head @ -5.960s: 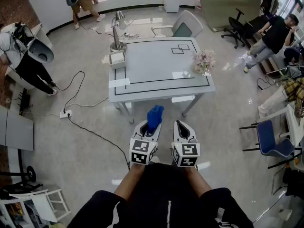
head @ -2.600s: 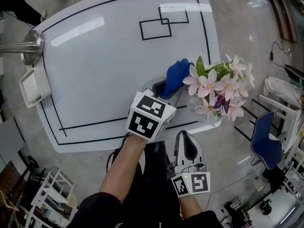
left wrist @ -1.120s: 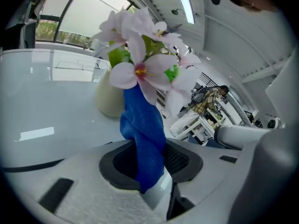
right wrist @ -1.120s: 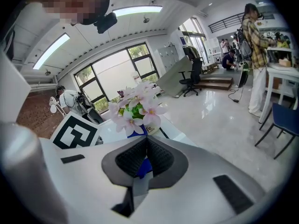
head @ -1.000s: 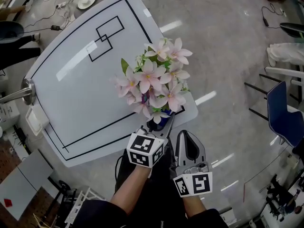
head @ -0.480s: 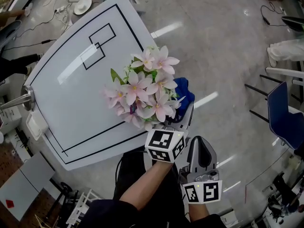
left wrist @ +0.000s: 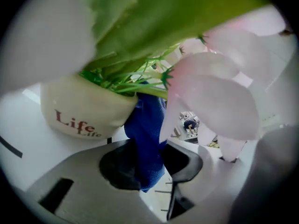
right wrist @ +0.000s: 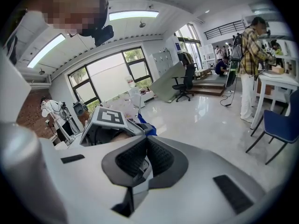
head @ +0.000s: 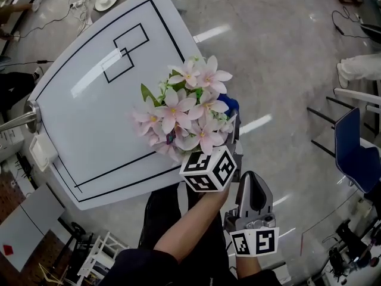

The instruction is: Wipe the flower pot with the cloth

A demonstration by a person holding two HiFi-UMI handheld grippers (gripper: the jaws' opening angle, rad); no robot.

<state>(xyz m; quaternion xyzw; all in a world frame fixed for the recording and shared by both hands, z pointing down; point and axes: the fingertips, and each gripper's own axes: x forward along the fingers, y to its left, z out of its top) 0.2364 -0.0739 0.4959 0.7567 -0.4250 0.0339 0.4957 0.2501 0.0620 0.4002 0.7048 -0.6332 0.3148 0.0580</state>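
Note:
A cream flower pot (left wrist: 84, 111) printed "Life" stands near the corner of the white table (head: 89, 118). From the head view its pink flowers (head: 184, 115) hide it. My left gripper (head: 232, 134) is at the pot's right side, shut on a blue cloth (left wrist: 147, 139). The cloth (head: 231, 105) lies against the pot's wall just under the leaves. My right gripper (head: 253, 189) hangs lower, off the table's edge, with its jaws shut on nothing (right wrist: 145, 155). It looks up past the left gripper's marker cube (right wrist: 110, 117).
A metal lamp base (head: 30, 115) and a small white tray (head: 38, 154) sit at the table's left edge. A blue chair (head: 354, 154) stands on the floor to the right. Several people (right wrist: 252, 55) are farther off in the room.
My left gripper has swung from the pot's near side round to its right side with the cloth. Over the last half second it shifted slightly and its cube turned. The right gripper barely moved.

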